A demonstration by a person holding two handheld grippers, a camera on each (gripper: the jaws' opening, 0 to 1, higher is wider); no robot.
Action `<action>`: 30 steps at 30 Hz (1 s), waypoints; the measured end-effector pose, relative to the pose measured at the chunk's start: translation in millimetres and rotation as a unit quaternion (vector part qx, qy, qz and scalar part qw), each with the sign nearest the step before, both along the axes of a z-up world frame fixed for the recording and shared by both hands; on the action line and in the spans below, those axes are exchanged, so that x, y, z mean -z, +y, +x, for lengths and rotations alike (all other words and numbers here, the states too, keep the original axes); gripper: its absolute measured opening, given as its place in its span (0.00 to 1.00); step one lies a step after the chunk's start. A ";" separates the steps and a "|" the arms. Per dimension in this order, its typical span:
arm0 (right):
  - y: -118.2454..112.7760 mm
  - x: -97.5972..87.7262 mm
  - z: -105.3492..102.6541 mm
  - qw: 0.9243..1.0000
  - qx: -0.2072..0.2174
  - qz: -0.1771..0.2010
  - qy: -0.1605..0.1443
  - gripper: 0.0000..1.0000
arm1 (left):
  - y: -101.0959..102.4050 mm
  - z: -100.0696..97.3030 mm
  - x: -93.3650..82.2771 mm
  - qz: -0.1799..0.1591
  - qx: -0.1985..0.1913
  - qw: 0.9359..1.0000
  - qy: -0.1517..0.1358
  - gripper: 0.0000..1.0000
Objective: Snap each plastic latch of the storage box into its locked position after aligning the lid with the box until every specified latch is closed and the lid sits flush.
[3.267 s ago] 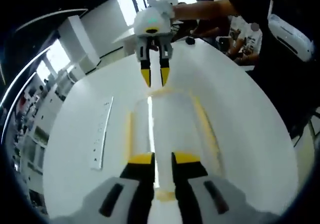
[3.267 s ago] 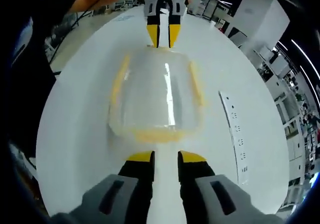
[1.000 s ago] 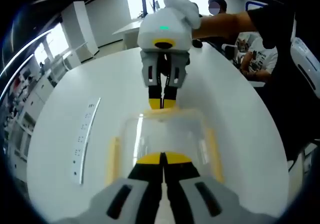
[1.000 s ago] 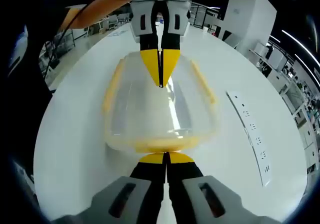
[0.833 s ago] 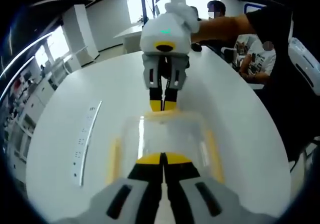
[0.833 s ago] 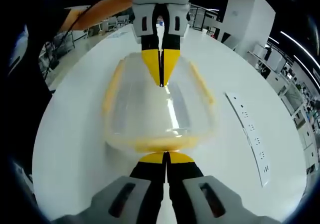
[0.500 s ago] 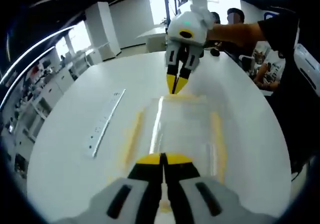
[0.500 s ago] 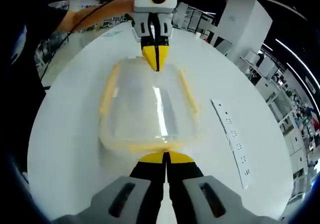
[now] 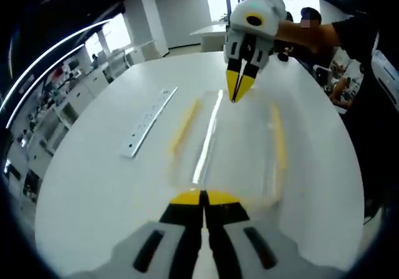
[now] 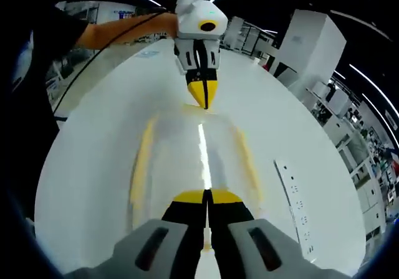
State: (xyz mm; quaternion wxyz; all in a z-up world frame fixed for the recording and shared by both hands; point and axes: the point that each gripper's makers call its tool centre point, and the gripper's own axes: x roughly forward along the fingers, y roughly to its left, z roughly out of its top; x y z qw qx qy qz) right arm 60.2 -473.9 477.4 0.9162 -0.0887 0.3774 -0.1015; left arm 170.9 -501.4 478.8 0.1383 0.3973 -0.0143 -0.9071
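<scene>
- Left gripper view: the left gripper (image 9: 202,196) rises at 6 o'clock with its jaws pressed together and nothing between them, tips just at the near end of the storage box (image 9: 227,143).
- The box lies on the white table (image 9: 93,179), running from 6 toward 12 o'clock; clear lid (image 9: 240,136), yellow latch strips (image 9: 278,143) along its long sides.
- It looks light, thin and slippery, likely to skid or flex, so pressing down on the yellow latches at the edges seems wiser than gripping the clear walls.
- Nothing can be made out inside the box.
- A power strip (image 9: 148,122) lies at 10 o'clock, apart from the box.
- At 12 o'clock the right gripper (image 9: 237,95), jaws together and empty, tips at the far end.
- Right gripper view: the right gripper (image 10: 205,198) is at 6 o'clock, the left gripper (image 10: 203,102) at 12, the box (image 10: 196,157) between them.
</scene>
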 end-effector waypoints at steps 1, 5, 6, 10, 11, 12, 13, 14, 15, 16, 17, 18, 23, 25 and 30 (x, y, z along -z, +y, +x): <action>0.3 -0.2 6.4 1.000 -0.004 0.000 -0.002 0.00 | 0.4 1.1 -0.7 0.000 0.000 1.000 0.000 0.00; 2.5 -0.4 30.2 1.000 -0.019 0.013 -0.017 0.00 | 1.4 14.7 7.6 0.003 -0.007 1.000 -0.024 0.00; 3.9 -0.2 35.1 0.999 -0.023 0.018 -0.020 0.00 | 2.8 17.0 9.8 0.006 -0.006 1.000 -0.023 0.00; 4.6 0.2 49.1 0.998 -0.023 0.040 -0.032 0.00 | 6.5 17.0 13.2 0.017 -0.007 1.000 -0.006 0.00; 4.3 0.6 51.4 0.998 -0.019 0.048 -0.036 0.00 | 6.4 17.5 14.0 0.016 -0.007 1.000 -0.008 0.00; 4.1 0.7 54.3 0.997 -0.015 0.057 -0.041 0.00 | 6.2 18.2 14.9 0.016 -0.008 1.000 -0.009 0.00; 3.9 0.9 56.1 0.997 -0.013 0.063 -0.044 0.00 | 5.8 19.6 17.1 0.019 -0.009 1.000 -0.013 0.00; 3.5 0.9 57.0 0.997 -0.013 0.064 -0.045 0.00 | 6.3 19.5 17.6 0.021 -0.007 1.000 -0.013 0.00; 3.3 1.3 58.5 0.997 -0.013 0.066 -0.047 0.00 | 7.1 17.8 17.5 0.024 -0.006 1.000 -0.009 0.00; 3.3 1.3 60.1 0.996 -0.014 0.068 -0.050 0.00 | 7.5 17.0 18.3 0.025 -0.005 1.000 -0.009 0.00; 3.0 1.5 62.2 0.996 -0.013 0.071 -0.054 0.00 | 8.3 15.5 18.8 0.024 0.000 1.000 -0.008 0.00; 2.9 1.7 64.5 0.996 -0.013 0.071 -0.057 0.00 | 8.1 15.4 20.0 0.025 -0.001 1.000 -0.011 0.00; 0.9 0.9 82.0 0.995 -0.021 0.065 -0.067 0.00 | 12.2 13.8 28.4 0.034 -0.002 0.999 -0.019 0.00; 0.9 0.7 87.4 0.995 -0.025 0.064 -0.073 0.00 | 11.5 13.9 27.1 0.034 -0.004 0.999 -0.020 0.00; 2.3 0.1 92.6 0.994 -0.029 0.065 -0.083 0.00 | 12.1 14.0 26.3 0.040 -0.011 0.999 -0.013 0.00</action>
